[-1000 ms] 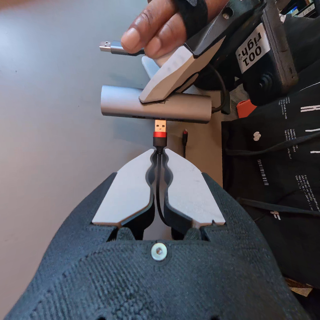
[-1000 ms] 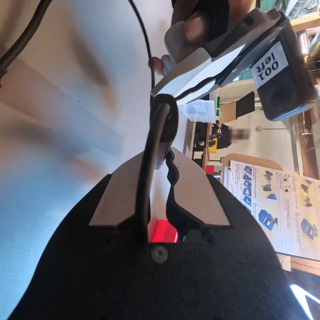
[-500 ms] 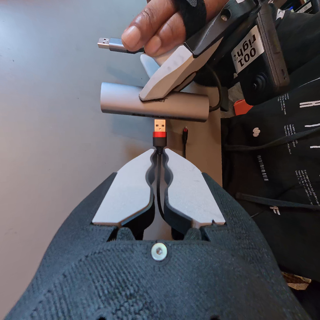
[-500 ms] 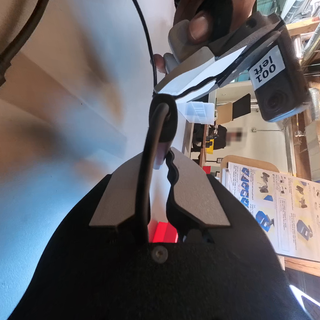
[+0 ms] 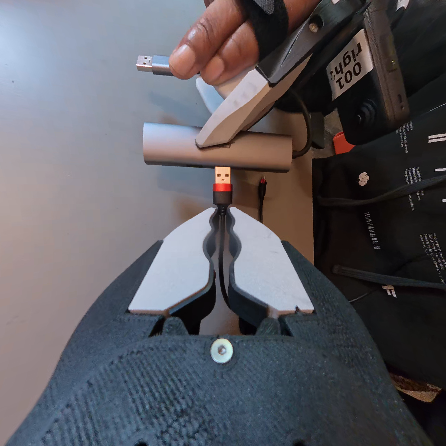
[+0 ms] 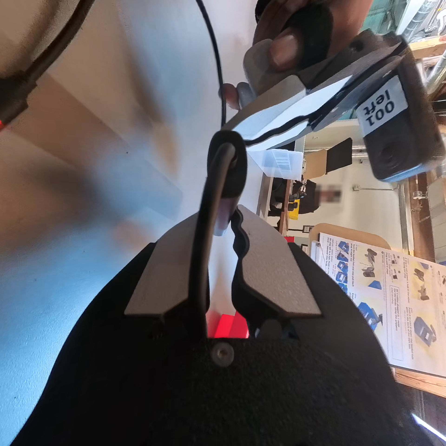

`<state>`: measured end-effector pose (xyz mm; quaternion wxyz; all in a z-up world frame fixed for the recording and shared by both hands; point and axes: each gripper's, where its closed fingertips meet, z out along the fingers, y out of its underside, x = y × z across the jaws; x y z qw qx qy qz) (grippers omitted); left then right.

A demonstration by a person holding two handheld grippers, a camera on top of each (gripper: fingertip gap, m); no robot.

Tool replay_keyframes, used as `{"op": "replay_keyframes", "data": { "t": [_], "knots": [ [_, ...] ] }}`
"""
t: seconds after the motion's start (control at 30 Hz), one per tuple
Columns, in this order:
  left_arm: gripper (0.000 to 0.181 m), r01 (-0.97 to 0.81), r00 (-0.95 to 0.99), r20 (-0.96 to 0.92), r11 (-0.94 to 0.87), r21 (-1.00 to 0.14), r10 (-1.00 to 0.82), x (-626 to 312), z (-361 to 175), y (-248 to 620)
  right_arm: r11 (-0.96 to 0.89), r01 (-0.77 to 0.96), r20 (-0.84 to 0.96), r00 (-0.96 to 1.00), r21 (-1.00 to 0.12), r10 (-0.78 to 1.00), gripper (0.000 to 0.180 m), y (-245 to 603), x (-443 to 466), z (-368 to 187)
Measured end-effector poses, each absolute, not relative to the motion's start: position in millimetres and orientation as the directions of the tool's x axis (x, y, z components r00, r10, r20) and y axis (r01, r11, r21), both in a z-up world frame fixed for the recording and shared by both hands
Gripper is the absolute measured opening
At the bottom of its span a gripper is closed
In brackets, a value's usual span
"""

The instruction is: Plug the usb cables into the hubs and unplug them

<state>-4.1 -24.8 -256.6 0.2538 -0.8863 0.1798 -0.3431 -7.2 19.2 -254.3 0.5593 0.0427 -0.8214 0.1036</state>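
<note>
Grey table point(image 5: 72, 193): left gripper point(image 5: 222, 212) jaws clamp red-collared cable point(image 5: 222, 193) below plug; right gripper point(image 5: 212, 142) jaws pinch hub point(image 5: 169, 149).

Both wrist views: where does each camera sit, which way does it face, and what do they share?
Left wrist view: on the left hand-held gripper, looking along its fingers at the red-collared plug meeting the grey hub; a hand shows.
Right wrist view: on the right hand-held gripper, looking along the hub into the room; fingertips show.
Shared: hub, both grippers.
</note>
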Motion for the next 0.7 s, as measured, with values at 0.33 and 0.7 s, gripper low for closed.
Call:
{"op": "replay_keyframes", "data": {
  "t": [0.33,0.7],
  "knots": [
    [0.005,-0.177,0.711,0.498,-0.812,-0.556,-0.496,-4.0,-261.8,-27.3,0.972,-0.191,0.926,-0.375,-0.134,0.054,0.018,15.9,-7.1,-255.5],
    [0.005,-0.155,0.698,0.511,-0.803,-0.576,-0.501,-3.9,-256.5,-27.5,0.974,-0.189,0.926,-0.375,-0.128,0.049,0.017,16.0,-7.1,-255.9]
  ]
}}
